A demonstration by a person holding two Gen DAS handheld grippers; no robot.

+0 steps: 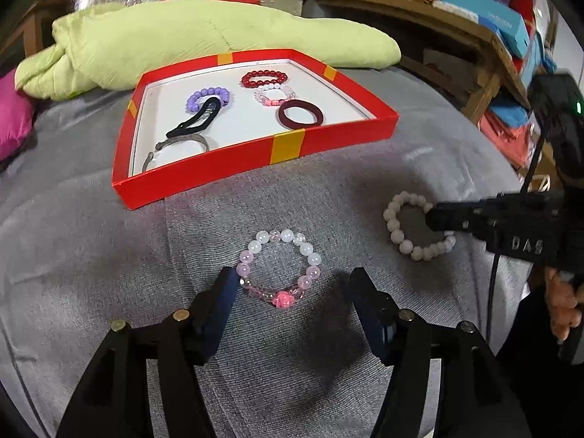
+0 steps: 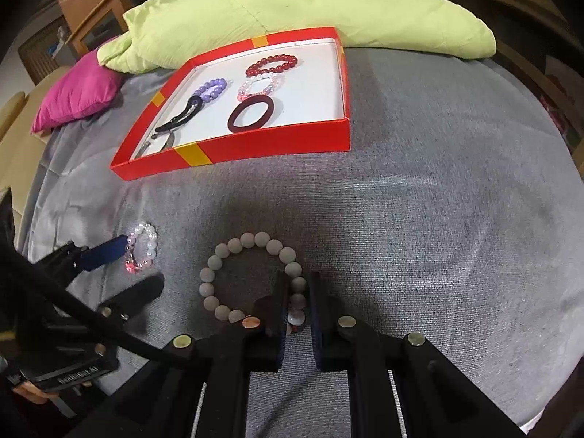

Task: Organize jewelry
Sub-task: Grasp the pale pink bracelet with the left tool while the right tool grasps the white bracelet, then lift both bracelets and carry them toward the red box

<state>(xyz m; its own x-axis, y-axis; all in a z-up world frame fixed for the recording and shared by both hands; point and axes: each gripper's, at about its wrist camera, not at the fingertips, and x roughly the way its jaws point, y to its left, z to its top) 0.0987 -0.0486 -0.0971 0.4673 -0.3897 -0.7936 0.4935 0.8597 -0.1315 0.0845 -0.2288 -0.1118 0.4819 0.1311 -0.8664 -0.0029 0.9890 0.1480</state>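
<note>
Six pcs already sit in the red box (image 1: 292, 146); two left on the cloth. Right gripper (image 2: 297, 303) pinches the white bead bracelet (image 2: 233, 255); left gripper (image 1: 288, 288) gapes round the pink bracelet (image 1: 281, 266), not gripping.

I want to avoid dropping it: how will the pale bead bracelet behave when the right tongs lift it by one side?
The pale bead bracelet is separate round beads on a string, so it will probably sag into a drooping loop. The right tongs pinch only its right side; smooth beads may slip. It looks light, and the grey cloth should stop rolling.
</note>
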